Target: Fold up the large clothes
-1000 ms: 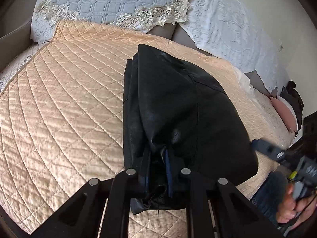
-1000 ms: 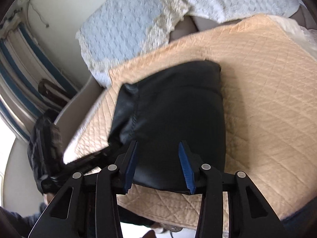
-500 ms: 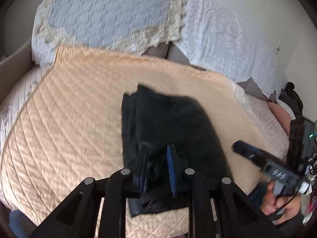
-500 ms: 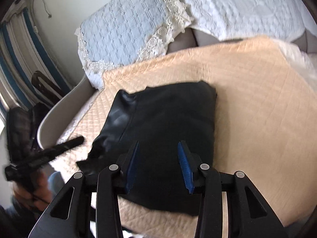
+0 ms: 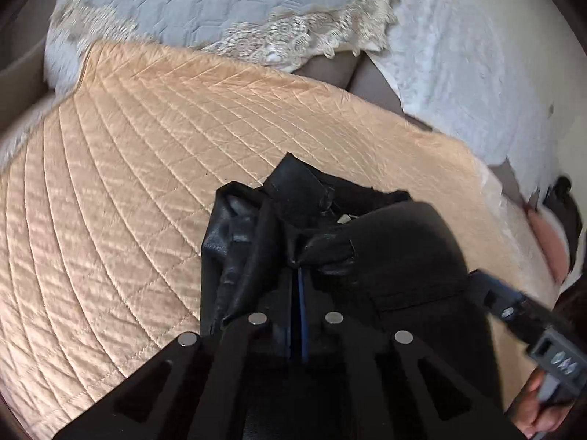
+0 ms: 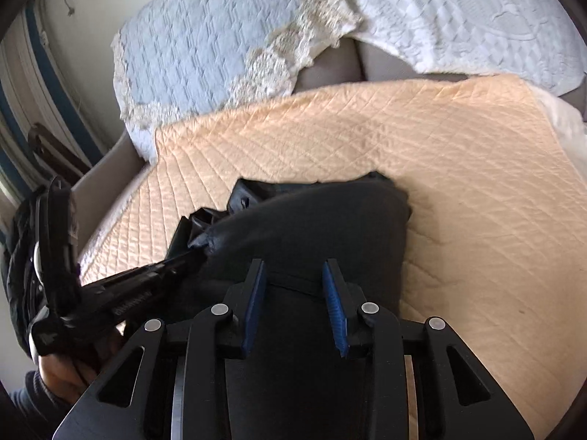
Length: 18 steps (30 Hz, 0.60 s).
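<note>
A black leather-like garment [image 5: 396,249] lies folded on a peach quilted bedspread [image 5: 128,190]. My left gripper [image 5: 299,275] is shut on a bunched fold of the garment at its near left corner and lifts it off the bed. In the right wrist view the garment [image 6: 323,231] fills the middle, and the left gripper [image 6: 198,249] pinches its left corner. My right gripper [image 6: 293,286] is open, its blue pads just above the garment's near part, holding nothing. The right gripper also shows at the right edge of the left wrist view [image 5: 521,315].
A light blue lace-edged pillow [image 5: 205,3] and a white embossed pillow [image 5: 458,73] lie at the head of the bed. A pink cushion [image 5: 550,249] lies at the far right. A wall and striped window frame [image 6: 22,110] stand to the left.
My left gripper went from open around the garment's near edge to shut on its corner, and pulled that corner up and forward. My right gripper stayed open and moved closer over the garment.
</note>
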Each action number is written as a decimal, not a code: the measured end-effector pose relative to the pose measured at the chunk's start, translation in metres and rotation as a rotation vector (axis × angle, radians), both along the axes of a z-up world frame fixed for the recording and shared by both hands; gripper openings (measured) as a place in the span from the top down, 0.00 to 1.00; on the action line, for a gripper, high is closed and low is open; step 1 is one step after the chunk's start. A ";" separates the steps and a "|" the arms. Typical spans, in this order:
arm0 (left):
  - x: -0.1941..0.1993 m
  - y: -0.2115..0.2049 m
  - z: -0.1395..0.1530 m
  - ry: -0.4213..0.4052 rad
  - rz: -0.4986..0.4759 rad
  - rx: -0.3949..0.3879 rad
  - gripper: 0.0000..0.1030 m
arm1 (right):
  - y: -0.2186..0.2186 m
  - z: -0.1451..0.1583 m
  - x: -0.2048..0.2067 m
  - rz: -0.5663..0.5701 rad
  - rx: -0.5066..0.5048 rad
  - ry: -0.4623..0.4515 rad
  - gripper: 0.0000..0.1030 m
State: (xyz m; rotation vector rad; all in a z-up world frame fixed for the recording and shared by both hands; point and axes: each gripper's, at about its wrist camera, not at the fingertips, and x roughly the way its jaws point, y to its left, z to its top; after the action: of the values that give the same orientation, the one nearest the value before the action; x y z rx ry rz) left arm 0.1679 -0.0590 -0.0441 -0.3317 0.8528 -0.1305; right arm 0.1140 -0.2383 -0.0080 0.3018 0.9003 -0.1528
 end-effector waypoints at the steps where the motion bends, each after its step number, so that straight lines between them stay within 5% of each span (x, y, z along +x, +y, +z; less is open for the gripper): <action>1: -0.001 -0.002 -0.001 -0.013 0.001 0.012 0.95 | 0.000 -0.005 0.001 -0.001 -0.003 0.010 0.67; 8: 0.005 -0.006 -0.009 -0.011 -0.002 0.008 0.96 | -0.009 -0.022 -0.003 -0.012 0.038 0.037 0.68; 12: -0.003 -0.006 0.022 -0.020 -0.023 0.019 0.95 | -0.012 0.002 -0.009 -0.003 0.017 0.012 0.67; 15: -0.006 -0.007 0.039 -0.067 -0.030 0.079 0.84 | -0.019 0.011 -0.002 -0.002 -0.002 0.007 0.67; 18: 0.017 -0.004 0.020 0.021 -0.052 0.097 0.83 | -0.027 -0.003 0.022 0.012 0.007 0.079 0.67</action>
State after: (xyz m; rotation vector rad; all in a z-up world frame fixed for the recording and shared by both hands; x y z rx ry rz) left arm 0.1847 -0.0630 -0.0241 -0.2207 0.8855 -0.1342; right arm 0.1355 -0.2658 -0.0108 0.2980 0.9813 -0.1515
